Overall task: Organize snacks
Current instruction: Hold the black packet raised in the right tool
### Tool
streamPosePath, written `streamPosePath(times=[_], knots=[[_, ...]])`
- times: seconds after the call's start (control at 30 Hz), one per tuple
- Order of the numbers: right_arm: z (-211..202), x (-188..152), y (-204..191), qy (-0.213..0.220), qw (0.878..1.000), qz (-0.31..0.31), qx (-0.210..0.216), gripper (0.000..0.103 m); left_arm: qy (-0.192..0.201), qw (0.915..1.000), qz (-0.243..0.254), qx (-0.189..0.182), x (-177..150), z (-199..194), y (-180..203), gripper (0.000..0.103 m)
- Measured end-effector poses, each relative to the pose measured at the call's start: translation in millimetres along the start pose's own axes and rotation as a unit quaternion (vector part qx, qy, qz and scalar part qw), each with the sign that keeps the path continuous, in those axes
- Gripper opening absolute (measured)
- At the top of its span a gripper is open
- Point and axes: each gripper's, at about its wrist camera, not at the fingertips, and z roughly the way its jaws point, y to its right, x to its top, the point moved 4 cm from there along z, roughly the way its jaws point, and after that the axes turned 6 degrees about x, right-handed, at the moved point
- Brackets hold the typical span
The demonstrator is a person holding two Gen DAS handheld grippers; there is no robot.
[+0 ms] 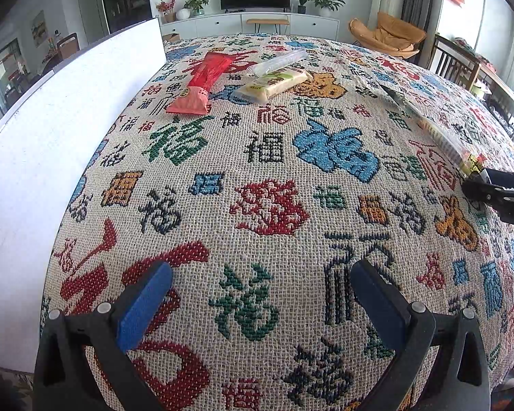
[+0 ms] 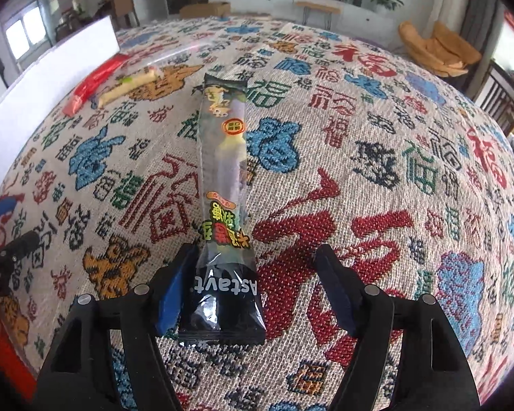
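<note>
A long snack pack [image 2: 224, 157], black at both ends with a clear middle, lies lengthwise away from me on the patterned tablecloth [image 2: 377, 188]. Its near black end sits between the jaws of my right gripper [image 2: 253, 251]. The left blue pad touches the pack, while the right pad stands well clear of it, so the gripper is open. In the left wrist view the same pack [image 1: 435, 130] runs along the right side. My left gripper [image 1: 262, 267] hovers open over bare cloth with nothing between its fingers. A red pack [image 1: 202, 82], a beige pack [image 1: 274, 84] and a clear pack [image 1: 281, 60] lie together at the far side.
A tall white panel [image 1: 51, 137] stands along the left edge of the table. Beyond the table are a TV cabinet [image 1: 253, 22], potted plants, an orange lounge chair [image 1: 387, 36] and wooden chairs [image 1: 455, 61] on the right.
</note>
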Motion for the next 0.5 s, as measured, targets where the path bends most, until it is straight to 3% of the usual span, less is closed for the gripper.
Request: streamPosePath(times=[0.13, 0.5], knots=[[8, -2, -11, 0.050, 0.999, -0.001, -0.006, 0.082, 0.000, 1.0000, 0.000, 0.000, 0, 0, 0, 0.103], [13, 5, -14, 0.049, 0.999, 0.000, -0.011, 0.085, 0.000, 1.0000, 0.000, 0.000, 0, 0, 0, 0.103]])
